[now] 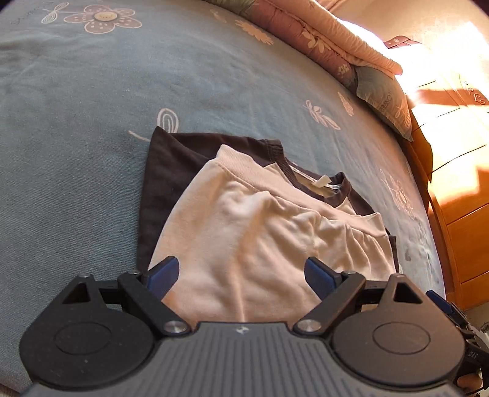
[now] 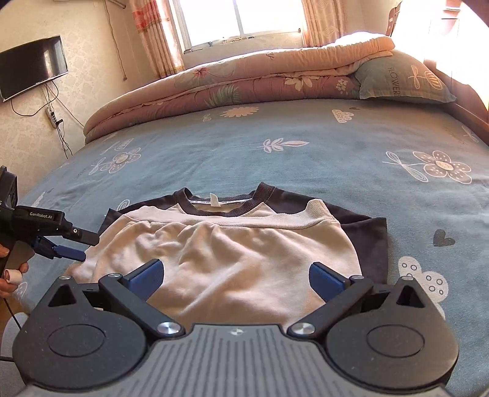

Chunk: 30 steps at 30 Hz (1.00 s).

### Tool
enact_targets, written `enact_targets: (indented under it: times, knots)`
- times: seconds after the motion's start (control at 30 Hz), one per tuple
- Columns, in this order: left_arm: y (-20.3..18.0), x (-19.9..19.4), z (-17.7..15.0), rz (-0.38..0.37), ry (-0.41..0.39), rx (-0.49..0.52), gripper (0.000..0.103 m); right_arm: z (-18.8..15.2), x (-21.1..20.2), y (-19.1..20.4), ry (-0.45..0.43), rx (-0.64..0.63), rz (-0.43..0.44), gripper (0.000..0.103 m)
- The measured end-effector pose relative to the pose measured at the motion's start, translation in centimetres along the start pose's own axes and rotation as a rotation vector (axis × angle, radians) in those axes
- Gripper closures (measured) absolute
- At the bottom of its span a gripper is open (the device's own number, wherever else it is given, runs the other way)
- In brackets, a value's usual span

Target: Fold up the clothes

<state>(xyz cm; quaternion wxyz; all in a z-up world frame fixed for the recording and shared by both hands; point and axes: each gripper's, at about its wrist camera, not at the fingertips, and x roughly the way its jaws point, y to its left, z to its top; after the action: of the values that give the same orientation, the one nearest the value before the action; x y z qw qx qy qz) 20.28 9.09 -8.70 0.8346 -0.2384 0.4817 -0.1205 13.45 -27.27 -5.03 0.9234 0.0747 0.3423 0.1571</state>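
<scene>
Both grippers, left (image 1: 241, 271) and right (image 2: 237, 273), jaws wide, empty; folded sweatshirt (image 2: 229, 253) just beyond them.

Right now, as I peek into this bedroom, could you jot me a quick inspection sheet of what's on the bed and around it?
Surface: bed with a blue flowered sheet, fairly smooth.
Job's things: one cream sweatshirt with dark sleeves, lying flat, its lower part folded up toward the dark collar.
Clutter: rolled quilt and a pillow along the far edge.
Grippers: left tool open, nothing held, over the sweatshirt; right tool open, nothing held.
Cables: wires and a power strip hang on the wall under the television.
Surroundings: curtained window, wooden furniture beside the bed, strong sunlight.
</scene>
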Motion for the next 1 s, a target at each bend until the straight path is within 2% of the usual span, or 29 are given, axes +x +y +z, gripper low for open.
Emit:
enact_targets:
  times: [0.1,0.23,0.3,0.47,0.57,0.63,0.73,0.8,0.93,1.0]
  knots:
    - [-1.0,-0.9,-1.6,-0.025,0.014,0.023,0.014,-1.1,0.6,-0.1,0.027,0.04,0.047,0.0]
    - [-1.3,-0.3,-4.2,0.021,0.069,0.038,0.014,-3.6,1.9,-0.7,0.088,0.087,0.081,0.0]
    - [-0.7,0.1,-5.5,0.039,0.101,0.01,0.014,-5.2,2.3,-1.4,0.113,0.125,0.092,0.0]
    - [0.7,-0.6,-7.7,0.072,0.148,0.001,0.013,-7.6,1.5,-4.1,0.128,0.245,0.031,0.0]
    - [0.3,-1.9,-7.3,0.083,0.12,0.025,0.013,-7.6,0.4,-5.3,0.107,0.287,0.017,0.0]
    - [-0.2,-2.1,-6.7,0.06,0.101,0.039,0.013,-7.1,-0.1,-5.6,0.09,0.305,0.02,0.0]
    - [-1.2,-1.8,-5.6,0.01,0.078,0.058,0.013,-6.6,-0.2,-5.8,0.072,0.316,0.059,0.0]
    - [-1.5,-0.7,-5.4,0.019,0.091,0.06,0.013,-6.7,0.1,-6.2,0.082,0.346,0.085,0.0]
    - [-0.8,1.1,-6.2,0.046,0.132,0.044,0.013,-7.5,-0.3,-7.2,0.115,0.417,0.03,0.0]
    - [-0.8,0.7,-6.4,0.031,0.112,0.049,0.013,-7.6,-1.3,-7.1,0.106,0.425,0.016,0.0]
